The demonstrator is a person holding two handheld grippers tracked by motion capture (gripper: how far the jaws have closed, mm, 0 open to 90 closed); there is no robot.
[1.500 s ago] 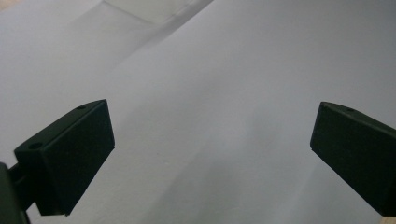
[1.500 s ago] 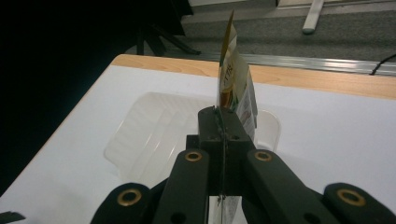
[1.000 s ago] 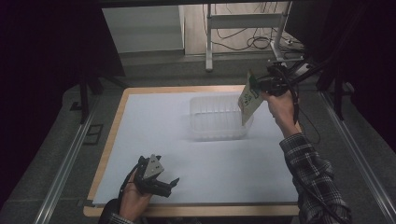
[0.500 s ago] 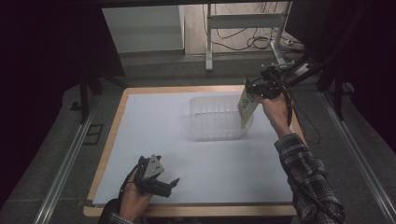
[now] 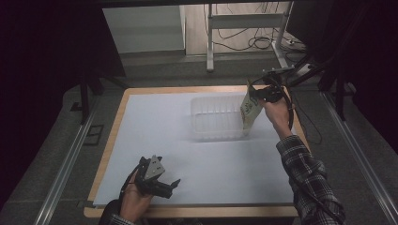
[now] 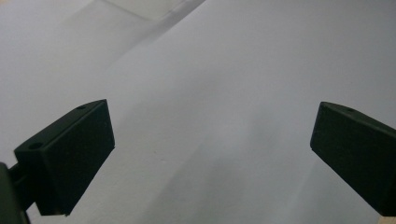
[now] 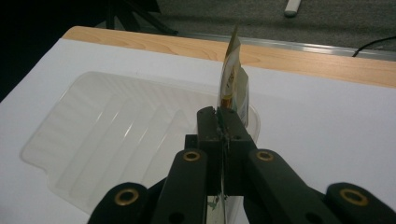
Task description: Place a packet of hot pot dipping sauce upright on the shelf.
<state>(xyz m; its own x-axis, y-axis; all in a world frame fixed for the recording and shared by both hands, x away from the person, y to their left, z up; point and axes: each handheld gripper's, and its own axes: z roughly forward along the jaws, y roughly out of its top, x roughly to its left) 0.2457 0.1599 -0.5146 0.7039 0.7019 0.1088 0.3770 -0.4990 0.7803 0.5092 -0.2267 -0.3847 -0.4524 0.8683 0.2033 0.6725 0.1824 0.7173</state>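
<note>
A printed yellow-green pouch (image 5: 250,108) hangs upright over the right end of a clear plastic tray (image 5: 206,132), and my right gripper (image 5: 256,93) is shut on its top edge. In the right gripper view the closed jaws (image 7: 223,122) pinch the thin pouch (image 7: 231,79) edge-on, with the ribbed tray (image 7: 107,126) below and to the left. My left gripper (image 5: 165,182) rests in a hand near the front left of the white sheet. It is open with nothing between its jaws (image 6: 210,154).
A white sheet (image 5: 155,126) covers a wooden board (image 5: 118,119) whose edge shows all round. Grey floor, metal rails and cables surround the table. A plaid sleeve (image 5: 307,178) reaches in along the right side.
The right hand has brought the pouch down and slightly leftward, closer to the tray's right end. The left hand and its gripper stay where they were.
</note>
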